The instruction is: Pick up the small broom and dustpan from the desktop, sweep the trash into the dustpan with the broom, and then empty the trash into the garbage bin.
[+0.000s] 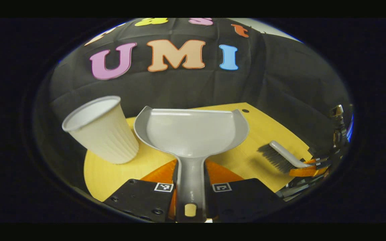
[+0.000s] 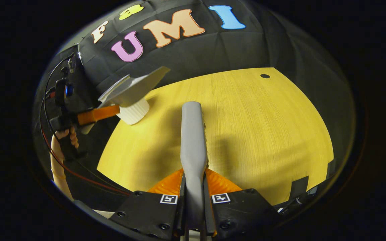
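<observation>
With the left gripper (image 1: pixel 190 192) clamping the dustpan (image 1: pixel 193 132) handle beside the cup (image 1: pixel 101 130) near the desk's (image 2: pixel 246 134) left edge and the right gripper (image 2: pixel 194 197) clamping the broom (image 2: pixel 193 140), tip the pan slowly over the cup's mouth.

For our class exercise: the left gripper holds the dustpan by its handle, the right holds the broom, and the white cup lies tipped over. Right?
Not quite: the white ribbed cup stands upright, as the left gripper view shows. The rest holds: left gripper on dustpan, right gripper on broom.

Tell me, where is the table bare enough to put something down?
Bare wood spreads right of the broom, out to the table edge and its small dark hole. It is crowded at the left, where the dustpan hangs beside the white cup.
</observation>
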`<state>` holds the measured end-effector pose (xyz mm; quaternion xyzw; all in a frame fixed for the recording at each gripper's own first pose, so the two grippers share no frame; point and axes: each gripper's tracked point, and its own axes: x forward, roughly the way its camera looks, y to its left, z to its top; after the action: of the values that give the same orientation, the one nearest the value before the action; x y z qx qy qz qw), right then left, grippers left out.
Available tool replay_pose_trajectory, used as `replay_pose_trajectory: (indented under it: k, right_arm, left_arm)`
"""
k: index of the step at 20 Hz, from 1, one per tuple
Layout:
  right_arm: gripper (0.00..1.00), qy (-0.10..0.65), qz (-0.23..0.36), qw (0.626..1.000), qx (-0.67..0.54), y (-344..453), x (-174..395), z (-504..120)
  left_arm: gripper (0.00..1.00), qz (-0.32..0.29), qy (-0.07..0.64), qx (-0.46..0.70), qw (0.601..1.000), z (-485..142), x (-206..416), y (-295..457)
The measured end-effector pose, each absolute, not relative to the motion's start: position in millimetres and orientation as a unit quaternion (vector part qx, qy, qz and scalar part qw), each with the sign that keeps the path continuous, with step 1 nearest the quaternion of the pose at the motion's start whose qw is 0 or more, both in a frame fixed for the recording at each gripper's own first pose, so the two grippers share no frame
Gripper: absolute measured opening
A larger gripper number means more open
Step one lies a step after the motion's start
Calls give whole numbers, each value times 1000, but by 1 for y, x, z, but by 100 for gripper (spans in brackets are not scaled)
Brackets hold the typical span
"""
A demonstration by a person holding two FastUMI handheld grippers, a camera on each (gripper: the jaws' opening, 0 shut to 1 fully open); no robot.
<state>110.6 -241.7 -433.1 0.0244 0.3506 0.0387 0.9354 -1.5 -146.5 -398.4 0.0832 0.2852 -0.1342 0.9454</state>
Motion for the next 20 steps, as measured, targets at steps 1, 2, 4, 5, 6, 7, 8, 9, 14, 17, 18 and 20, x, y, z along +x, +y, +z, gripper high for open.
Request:
replay_pose_trajectory:
  k: [1,2,4,5,6,7,8,9,14,17,18,20]
  right_arm:
    - [22,354,35,934,22,-238,113,-440]
    - [22,361,30,932,22,-236,117,-449]
    - [22,373,16,927,24,-231,129,-463]
    - [22,380,10,925,24,-226,136,-473]
    - [22,388,5,921,26,-220,141,-480]
    - [22,395,1,918,27,-216,146,-487]
    - [22,400,-3,916,25,-215,148,-493]
    - [22,404,-9,915,21,-216,154,-497]
    - [22,411,-28,911,-4,-213,177,-520]
    - [22,411,-32,911,-14,-209,184,-521]
    - [22,407,-32,913,-14,-208,187,-523]
    - [22,413,-31,910,-14,-208,186,-523]
  left_arm:
    - [28,-120,296,83,944,-417,-10,-142]
    - [29,-105,306,80,943,-433,-15,-138]
    - [29,-84,324,68,940,-465,-28,-137]
    - [27,-78,332,62,938,-476,-34,-138]
    - [27,-73,340,57,936,-486,-38,-140]
    - [29,-68,345,54,935,-496,-43,-140]
    - [27,-61,350,51,933,-503,-47,-141]
    - [28,-53,355,50,932,-512,-49,-140]
    - [30,-25,372,61,926,-534,-56,-133]
    - [29,-21,378,36,925,-536,-57,-137]
    - [29,-20,377,31,925,-538,-58,-138]
    - [31,-19,378,40,925,-538,-59,-134]
